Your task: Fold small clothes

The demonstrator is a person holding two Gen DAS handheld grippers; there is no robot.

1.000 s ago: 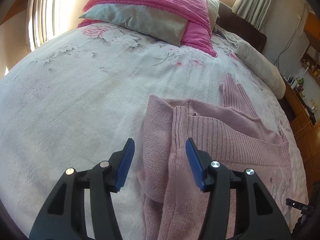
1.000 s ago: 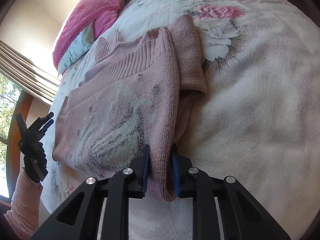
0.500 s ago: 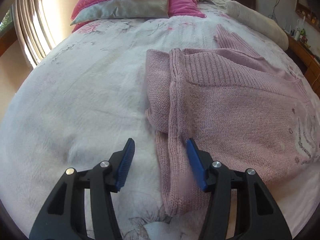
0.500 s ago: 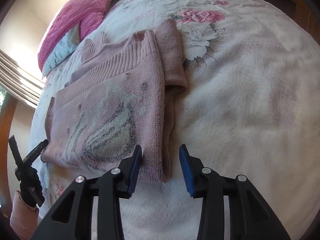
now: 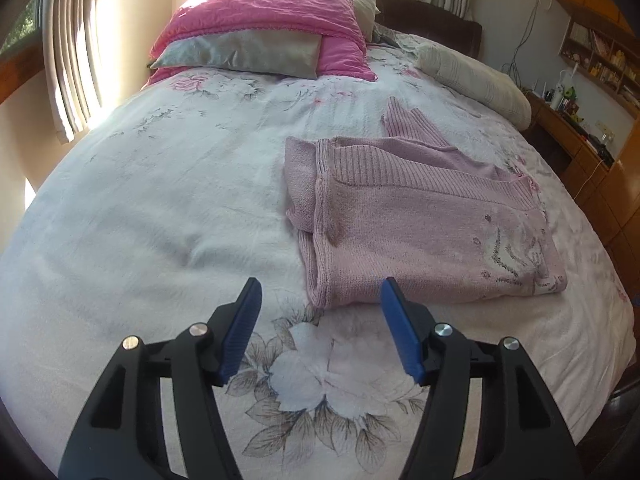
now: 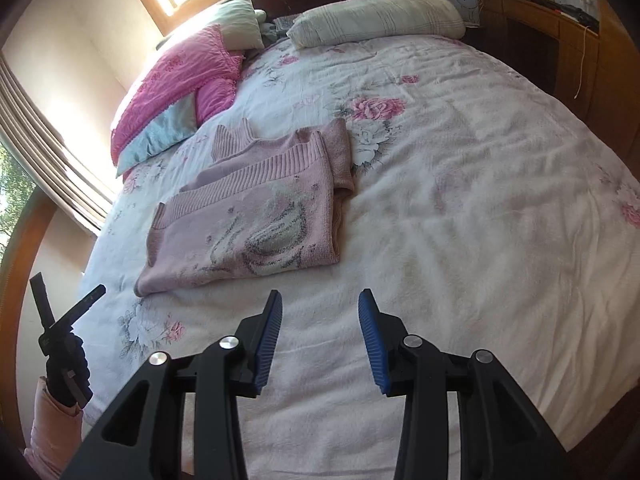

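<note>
Sweater (image 5: 420, 232) lies folded on bed (image 5: 160, 200) (both grippers apart).

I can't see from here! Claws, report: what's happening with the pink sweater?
Left claw open, empty. Right claw open, empty. Pink sweater folded on bed. Nothing in the way.

— What covers the bed?
— A white bedspread (image 6: 460, 208) printed with pink roses and grey leaves.

— And at the far end?
— A pink quilted pillow (image 5: 272, 12) with a silver-grey cushion (image 5: 240, 54) leaning on its near side. To the right, a long cream bolster (image 6: 376, 18) against the dark headboard (image 5: 432, 20).

— Around the bed?
— Beige curtains (image 5: 68, 52) on the left, a wooden cabinet (image 6: 540, 40) with small items far right.
</note>
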